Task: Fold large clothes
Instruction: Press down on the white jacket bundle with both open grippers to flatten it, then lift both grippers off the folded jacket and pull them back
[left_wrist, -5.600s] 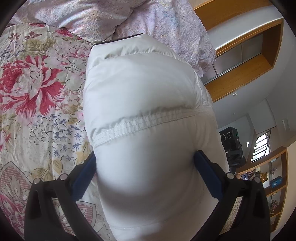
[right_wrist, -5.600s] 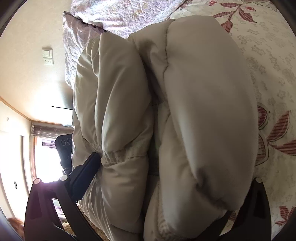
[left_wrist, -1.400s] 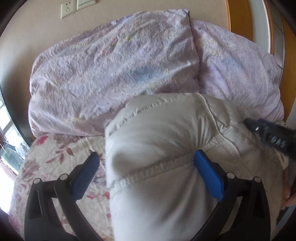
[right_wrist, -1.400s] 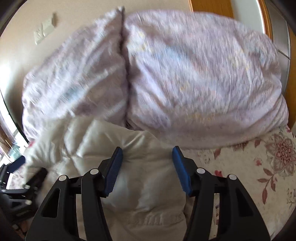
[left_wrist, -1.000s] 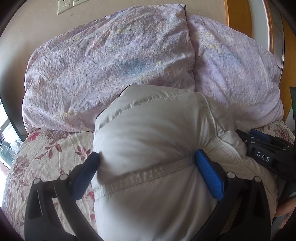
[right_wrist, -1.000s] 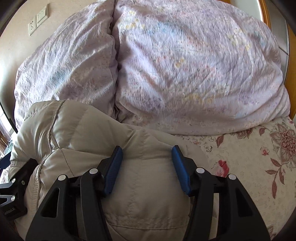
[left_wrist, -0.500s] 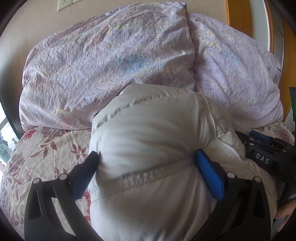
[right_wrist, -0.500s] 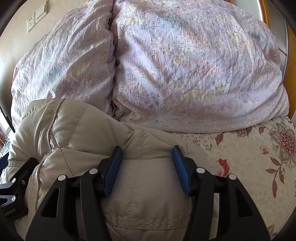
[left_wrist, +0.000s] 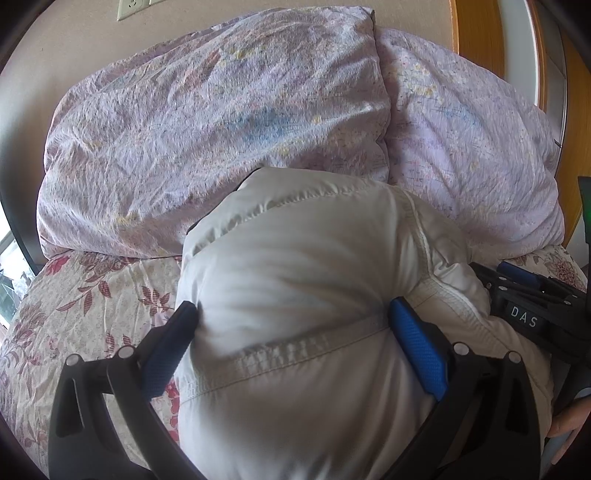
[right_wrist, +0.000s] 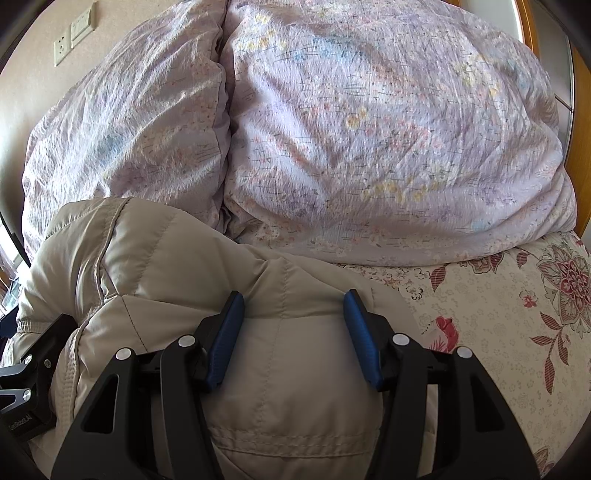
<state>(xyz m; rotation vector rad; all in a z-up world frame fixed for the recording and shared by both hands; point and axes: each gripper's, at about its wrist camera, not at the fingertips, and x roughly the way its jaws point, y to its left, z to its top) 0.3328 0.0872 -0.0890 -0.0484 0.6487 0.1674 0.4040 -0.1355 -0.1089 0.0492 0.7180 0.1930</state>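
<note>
A folded, puffy pale beige down jacket (left_wrist: 295, 280) lies bundled on the bed just in front of the pillows. My left gripper (left_wrist: 291, 314) is shut on its thick left part, and both blue pads dent the fabric. My right gripper (right_wrist: 293, 301) is shut on the jacket (right_wrist: 184, 266) further right, its pads pressing into a padded fold. Each gripper shows at the edge of the other's view: the right gripper (left_wrist: 532, 306) and the left gripper (right_wrist: 26, 373). A hand (left_wrist: 569, 424) shows at the lower right.
Two lilac crinkled pillows (left_wrist: 229, 122) (right_wrist: 388, 122) lean on the wall behind the jacket. The floral bedspread (left_wrist: 81, 306) (right_wrist: 517, 325) spreads left and right. Wall sockets (right_wrist: 74, 33) sit upper left; a wooden frame (left_wrist: 476, 40) stands at the right.
The jacket bundle was carried from mid-air over the bed down against the pillows. Over the last second both grippers have held still with it.
</note>
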